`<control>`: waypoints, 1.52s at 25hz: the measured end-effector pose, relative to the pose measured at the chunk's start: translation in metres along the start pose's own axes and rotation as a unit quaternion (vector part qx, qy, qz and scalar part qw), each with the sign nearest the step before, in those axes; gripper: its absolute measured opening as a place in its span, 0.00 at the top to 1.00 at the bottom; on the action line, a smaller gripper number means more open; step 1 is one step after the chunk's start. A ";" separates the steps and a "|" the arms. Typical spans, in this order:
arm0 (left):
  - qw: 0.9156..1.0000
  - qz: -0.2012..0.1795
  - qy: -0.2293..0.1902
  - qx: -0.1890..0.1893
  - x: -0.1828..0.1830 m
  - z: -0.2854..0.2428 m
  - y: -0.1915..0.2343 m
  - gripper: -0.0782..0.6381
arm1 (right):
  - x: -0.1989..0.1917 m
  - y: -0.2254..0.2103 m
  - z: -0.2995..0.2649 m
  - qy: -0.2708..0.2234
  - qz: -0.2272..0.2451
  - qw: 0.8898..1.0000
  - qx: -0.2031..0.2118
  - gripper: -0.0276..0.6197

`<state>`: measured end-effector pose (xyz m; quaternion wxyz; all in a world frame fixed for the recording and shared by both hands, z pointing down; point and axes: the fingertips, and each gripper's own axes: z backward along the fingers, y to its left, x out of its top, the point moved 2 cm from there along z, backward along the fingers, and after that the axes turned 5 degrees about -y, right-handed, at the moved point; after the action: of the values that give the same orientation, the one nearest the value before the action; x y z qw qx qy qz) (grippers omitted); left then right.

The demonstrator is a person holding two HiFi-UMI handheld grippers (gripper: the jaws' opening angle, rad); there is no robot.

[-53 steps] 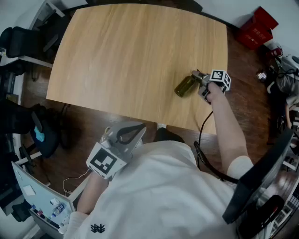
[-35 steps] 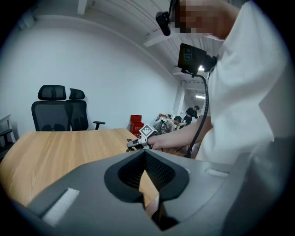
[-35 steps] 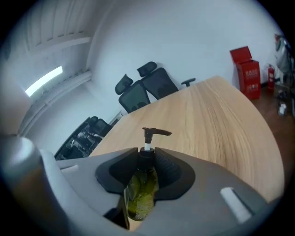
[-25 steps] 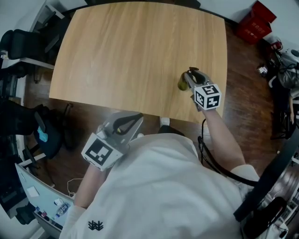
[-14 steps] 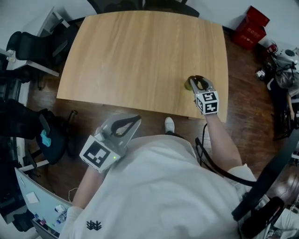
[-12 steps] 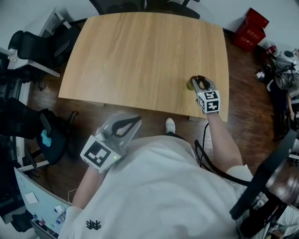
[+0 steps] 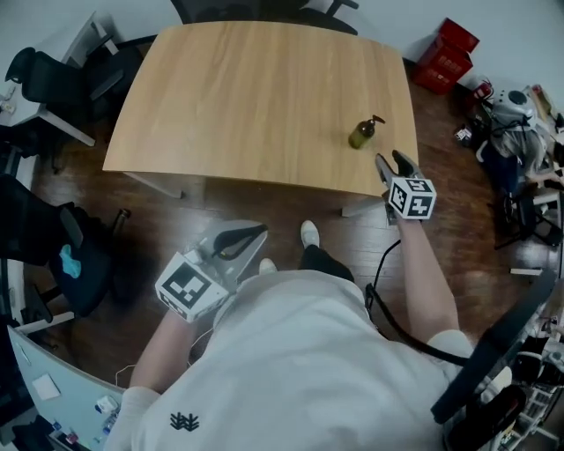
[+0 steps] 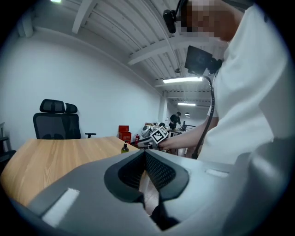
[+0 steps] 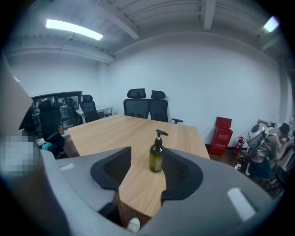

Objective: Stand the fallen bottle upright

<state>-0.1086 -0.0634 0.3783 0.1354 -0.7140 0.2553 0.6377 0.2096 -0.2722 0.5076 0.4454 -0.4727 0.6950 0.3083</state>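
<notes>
Head view looks steeply down; gripper views look across table (image 7: 247,97); all show bottle (image 7: 363,132)

In the left gripper view the dark green pump bottle (image 8: 124,148) is shown too small for its label to be read. Black office chairs (image 7: 229,9) are cut off by the head view's upper edge.

A table (image 7: 256,97) fills the upper centre of the head view. A pump bottle (image 7: 362,134) stands upright on it near its lower right corner. Just below and right, off the table edge and apart from the bottle, is the right gripper (image 7: 391,161). Its jaws have just been opening, with nothing between them. The left gripper (image 7: 251,236) is lower left of centre, over the floor. Office chairs (image 9: 147,107) stand behind the table.
</notes>
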 end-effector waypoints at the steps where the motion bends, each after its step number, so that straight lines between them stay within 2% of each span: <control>1: 1.000 -0.001 0.001 -0.004 -0.004 0.000 -0.002 0.89 | -0.001 0.007 0.019 0.002 -0.002 1.000 0.004 0.63; 9: 1.000 0.011 -0.008 0.003 -0.019 0.010 -0.035 0.89 | -0.002 0.064 0.145 -0.006 0.001 0.999 0.046 0.63; 13: 1.000 0.013 -0.006 0.009 -0.025 0.012 -0.068 0.89 | -0.008 0.084 0.202 -0.021 -0.005 0.997 0.077 0.63; 20: 0.998 0.027 -0.024 0.043 -0.033 0.024 -0.164 0.89 | -0.042 0.110 0.325 -0.049 -0.007 0.992 0.120 0.63; 25: 0.999 0.022 0.004 0.041 -0.046 0.048 -0.236 0.89 | -0.076 0.139 0.390 -0.036 -0.011 0.988 0.147 0.63; 30: 0.999 0.026 0.008 0.029 -0.045 0.069 -0.266 0.89 | -0.071 0.155 0.435 -0.052 0.007 0.988 0.142 0.63; 38: 1.000 -0.006 -0.001 -0.022 -0.029 0.087 -0.275 0.89 | -0.075 0.186 0.472 -0.060 -0.018 0.993 0.100 0.63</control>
<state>-0.0354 0.2168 0.3574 0.1238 -0.7175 0.2364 0.6435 0.2021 0.2249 0.3825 0.5368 -0.4190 0.6860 0.2564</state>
